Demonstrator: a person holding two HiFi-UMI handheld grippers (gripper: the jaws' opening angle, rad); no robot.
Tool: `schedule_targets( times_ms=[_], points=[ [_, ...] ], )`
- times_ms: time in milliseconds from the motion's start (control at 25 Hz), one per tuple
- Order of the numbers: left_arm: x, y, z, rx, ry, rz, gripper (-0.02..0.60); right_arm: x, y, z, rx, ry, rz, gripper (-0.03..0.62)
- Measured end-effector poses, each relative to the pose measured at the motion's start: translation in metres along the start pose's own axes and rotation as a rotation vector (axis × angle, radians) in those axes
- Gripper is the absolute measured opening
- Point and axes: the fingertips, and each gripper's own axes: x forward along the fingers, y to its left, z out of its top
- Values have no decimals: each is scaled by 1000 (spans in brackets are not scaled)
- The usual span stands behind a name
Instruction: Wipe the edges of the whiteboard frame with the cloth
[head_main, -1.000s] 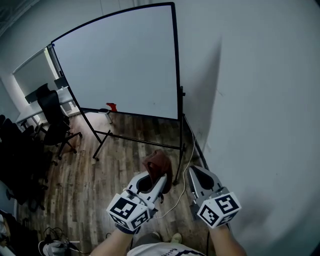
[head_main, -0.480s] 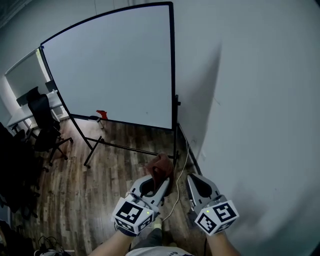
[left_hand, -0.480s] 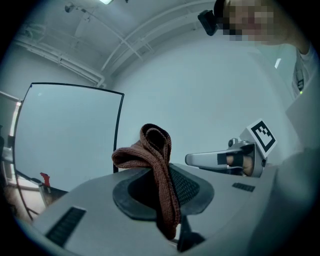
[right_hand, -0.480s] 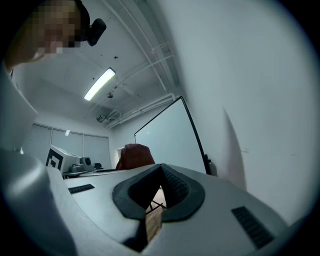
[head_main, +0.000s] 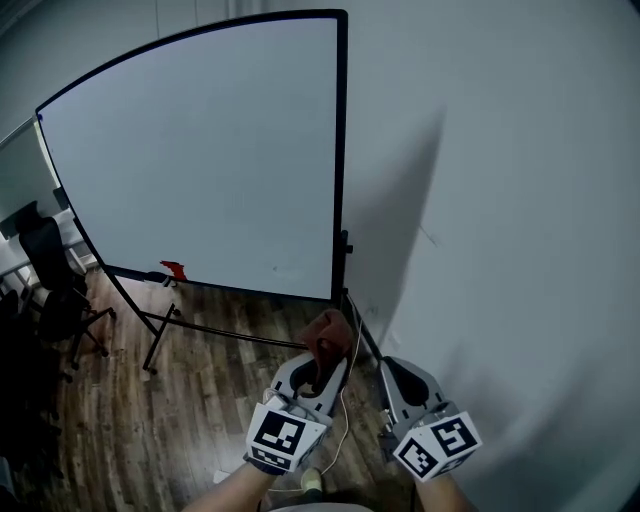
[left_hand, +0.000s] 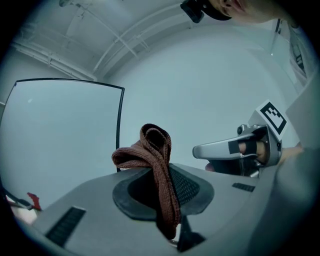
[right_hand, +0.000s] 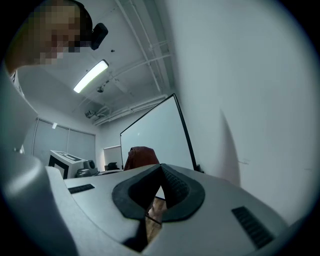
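A large whiteboard (head_main: 200, 160) on a black frame (head_main: 341, 150) stands on a rolling stand ahead of me, its right edge near the wall. My left gripper (head_main: 322, 362) is shut on a brown cloth (head_main: 328, 334), which bunches up above the jaws (left_hand: 150, 152). It sits low, in front of the frame's lower right corner. My right gripper (head_main: 392, 372) is beside it on the right, shut with nothing between its jaws (right_hand: 160, 172). From the right gripper view the cloth (right_hand: 141, 156) and the whiteboard (right_hand: 155, 137) show beyond the jaws.
A white wall (head_main: 500, 200) runs close along the right. A red object (head_main: 173, 270) lies on the board's tray. Black office chairs (head_main: 50, 280) stand at the left on the wooden floor (head_main: 120, 420). A white cable (head_main: 345, 410) trails on the floor.
The whiteboard has grown larger and its left edge slid left in the head view as I moved closer. Both grippers have stayed low, the left still holding the cloth.
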Motion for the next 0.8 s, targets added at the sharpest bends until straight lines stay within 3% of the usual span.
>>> schedule_targets(
  times_ms=[160,480,800],
  points=[
    [32,35,-2,-4,-19,32,66,34,-17,1,-5,-3,-31,2],
    [98,83,-8,8,-18,90,67,96,-67,9,-6,-10,-4,2],
    [185,140,-9,65,-9,268,67,172,-145,32,21,-26,116,2]
  ],
)
